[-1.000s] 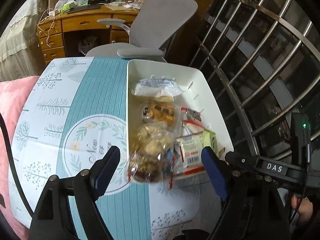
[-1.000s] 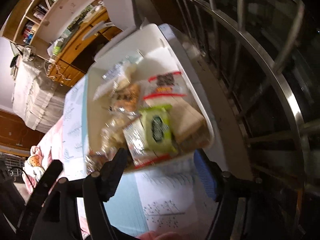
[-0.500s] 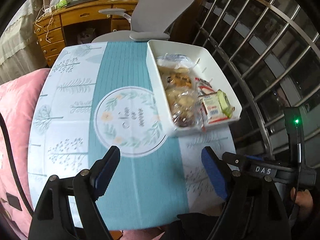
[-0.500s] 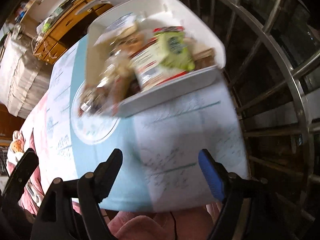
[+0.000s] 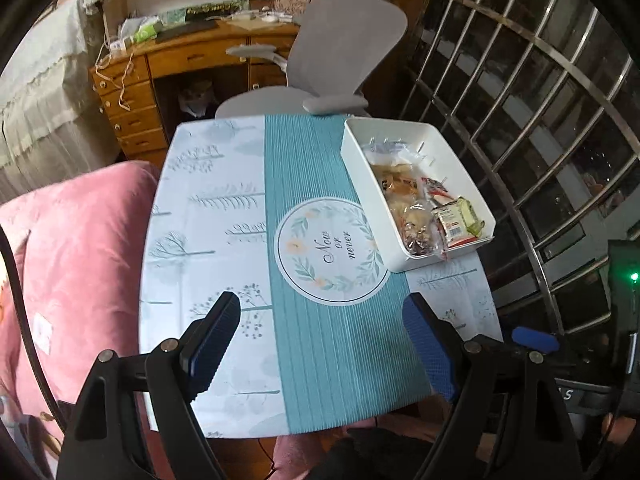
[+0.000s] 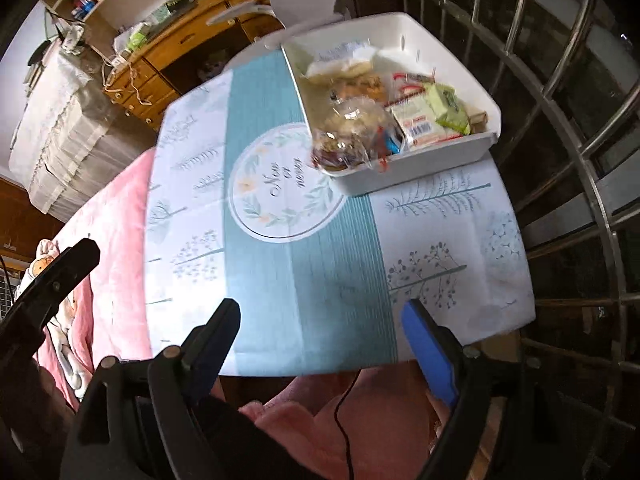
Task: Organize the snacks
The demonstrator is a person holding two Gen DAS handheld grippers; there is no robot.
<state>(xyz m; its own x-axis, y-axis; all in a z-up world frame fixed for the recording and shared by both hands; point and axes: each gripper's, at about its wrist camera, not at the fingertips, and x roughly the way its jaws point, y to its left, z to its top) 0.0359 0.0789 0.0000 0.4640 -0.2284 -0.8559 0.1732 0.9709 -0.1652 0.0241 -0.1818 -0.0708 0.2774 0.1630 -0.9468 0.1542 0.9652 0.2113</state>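
A white rectangular bin (image 5: 444, 144) stands at the table's far right and also shows in the right wrist view (image 6: 448, 160). It holds several wrapped snacks: clear bags of cookies (image 5: 416, 220) (image 6: 352, 128), a white and red pack (image 5: 454, 224) (image 6: 418, 124) and a green pack (image 6: 450, 108). My left gripper (image 5: 324, 344) is open and empty above the table's near edge. My right gripper (image 6: 320, 344) is open and empty, back over the near edge, well short of the bin.
The table has a teal and white cloth (image 5: 304, 184) with a round print. A grey office chair (image 5: 336, 44) and a wooden desk (image 5: 168, 76) stand behind it. A pink cushion (image 5: 76, 240) lies to the left. Metal window bars (image 5: 540, 80) run along the right.
Both grippers have pulled back and up from the bin toward the near edge of the table. The bin and its snacks stay in place. Both stay open.
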